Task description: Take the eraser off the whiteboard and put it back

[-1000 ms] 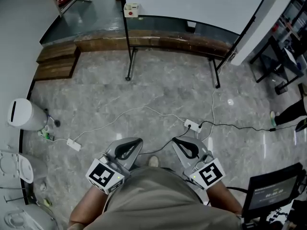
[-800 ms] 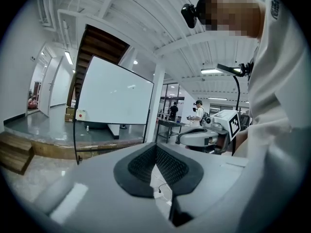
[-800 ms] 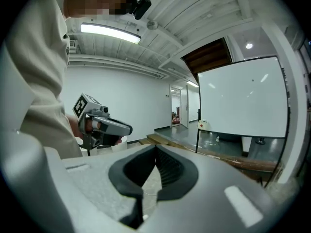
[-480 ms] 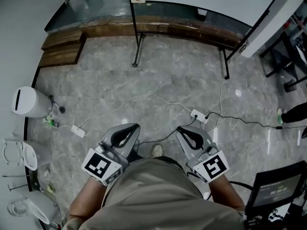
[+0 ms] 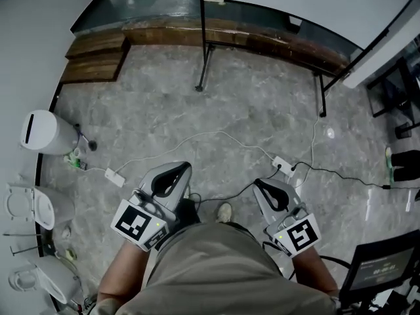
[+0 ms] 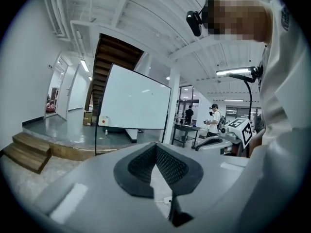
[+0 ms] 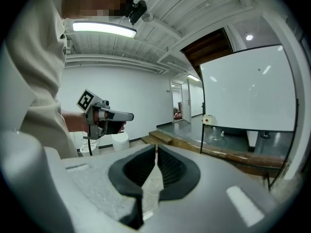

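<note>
Left gripper (image 6: 156, 147), right gripper (image 7: 156, 148): jaws closed, empty; square-marker cubes (image 5: 139, 224); whiteboard (image 6: 133, 101) ahead.

My left gripper (image 5: 178, 169) and right gripper (image 5: 262, 186) are side by side, low over the floor. Whiteboard (image 6: 136, 103) is ahead, with the eraser (image 6: 103, 121) at its lower left corner. Steps (image 5: 95, 58) front-left lead up to the platform (image 5: 157, 5). Bin (image 5: 42, 131) far left. Power strip (image 5: 283, 167) lies on the floor just ahead of the right gripper.

Whiteboard stand (image 5: 203, 41) shifted up and right in head view, left gripper (image 5: 183, 168) higher
</note>
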The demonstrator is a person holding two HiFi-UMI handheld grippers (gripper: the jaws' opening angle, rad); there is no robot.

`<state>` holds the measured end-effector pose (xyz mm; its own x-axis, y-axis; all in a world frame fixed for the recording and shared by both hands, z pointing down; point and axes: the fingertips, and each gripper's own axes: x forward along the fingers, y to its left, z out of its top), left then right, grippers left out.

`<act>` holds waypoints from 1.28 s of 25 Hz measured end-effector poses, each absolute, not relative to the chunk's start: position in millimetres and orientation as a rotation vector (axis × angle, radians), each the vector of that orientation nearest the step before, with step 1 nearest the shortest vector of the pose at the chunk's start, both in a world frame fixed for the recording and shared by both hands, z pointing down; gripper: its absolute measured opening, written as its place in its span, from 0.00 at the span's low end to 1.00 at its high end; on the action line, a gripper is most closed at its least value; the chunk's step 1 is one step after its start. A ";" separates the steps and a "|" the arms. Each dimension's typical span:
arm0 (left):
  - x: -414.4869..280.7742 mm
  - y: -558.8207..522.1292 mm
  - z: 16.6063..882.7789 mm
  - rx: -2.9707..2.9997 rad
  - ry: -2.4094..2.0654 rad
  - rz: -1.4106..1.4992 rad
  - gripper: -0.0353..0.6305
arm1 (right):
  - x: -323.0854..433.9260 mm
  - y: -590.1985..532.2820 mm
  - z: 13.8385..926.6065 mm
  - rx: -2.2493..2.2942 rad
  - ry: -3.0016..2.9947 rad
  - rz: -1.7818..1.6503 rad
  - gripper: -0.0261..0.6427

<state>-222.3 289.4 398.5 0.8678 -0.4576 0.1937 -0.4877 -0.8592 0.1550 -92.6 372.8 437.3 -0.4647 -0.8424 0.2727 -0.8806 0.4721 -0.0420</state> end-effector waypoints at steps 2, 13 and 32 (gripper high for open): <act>-235.5 275.6 407.4 2.822 -0.704 0.208 0.06 | -106.8 355.1 436.8 1.489 -2.491 0.247 0.05; -337.1 188.4 406.4 2.899 -0.572 0.201 0.06 | -221.3 228.6 400.2 1.539 -2.446 0.158 0.06; -241.0 30.6 412.7 2.923 -0.519 0.264 0.06 | -146.9 61.8 411.2 1.552 -2.442 0.122 0.06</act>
<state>-241.0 30.6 412.7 0.9242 -0.3251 0.2003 -0.3535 -0.9268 0.1266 -146.9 61.8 411.2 -0.4043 -0.8799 0.2498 -0.9004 0.4309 0.0605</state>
